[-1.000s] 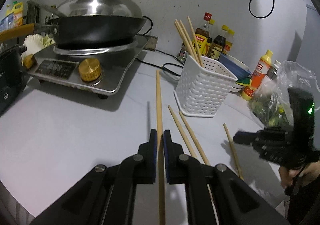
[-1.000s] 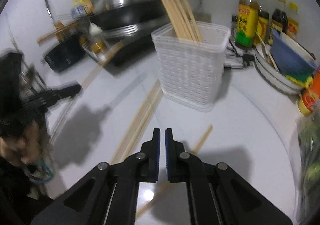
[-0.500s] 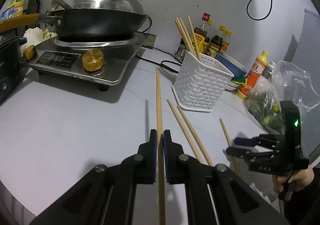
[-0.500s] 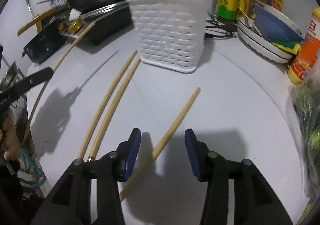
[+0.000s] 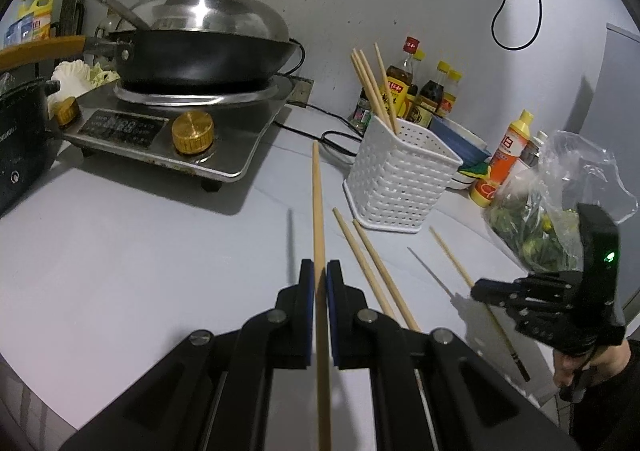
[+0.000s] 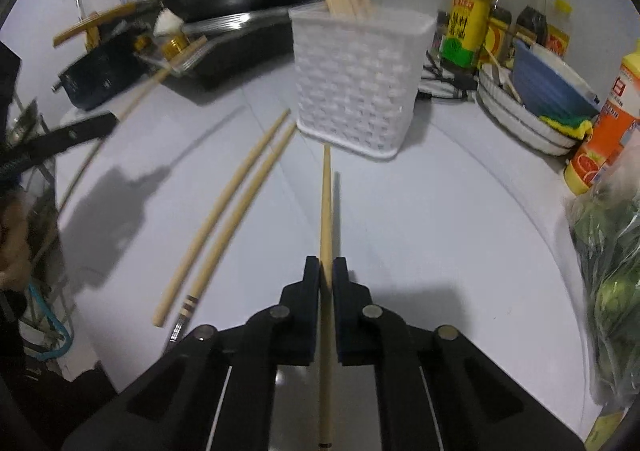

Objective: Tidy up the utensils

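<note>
So each gripper has a chopstick pinched right now: the left gripper (image 5: pixel 317 283) is clamped down on one chopstick (image 5: pixel 318 211) that sticks out ahead over the desk (image 5: pixel 140 251), tip aimed up toward the stove, and the right gripper (image 6: pixel 326 275) has just been closing, with its jaws now tight on a second chopstick (image 6: pixel 326 203) whose far end sits just in front of the white basket (image 6: pixel 360 79). From the left wrist view that one's back end looks like it's resting on the desk while the front is lifted a bit, hard to be sure. Two more loose chopsticks (image 6: pixel 224 219) lie side by side on the desk left of the right gripper, and a bunch are already standing in the basket (image 5: pixel 400 179). What I'd worry about: both sticks are thin and round and grabbed well off centre, so they could swivel or slide in the pads once tilted for the drop. The basket looks light, so poking its wall instead of the opening might shove or tip it. Also the wok (image 5: pixel 200 55) and the bottles (image 6: pixel 468 23) are close enough to clip with a long stick if a hand swings wide.
</note>
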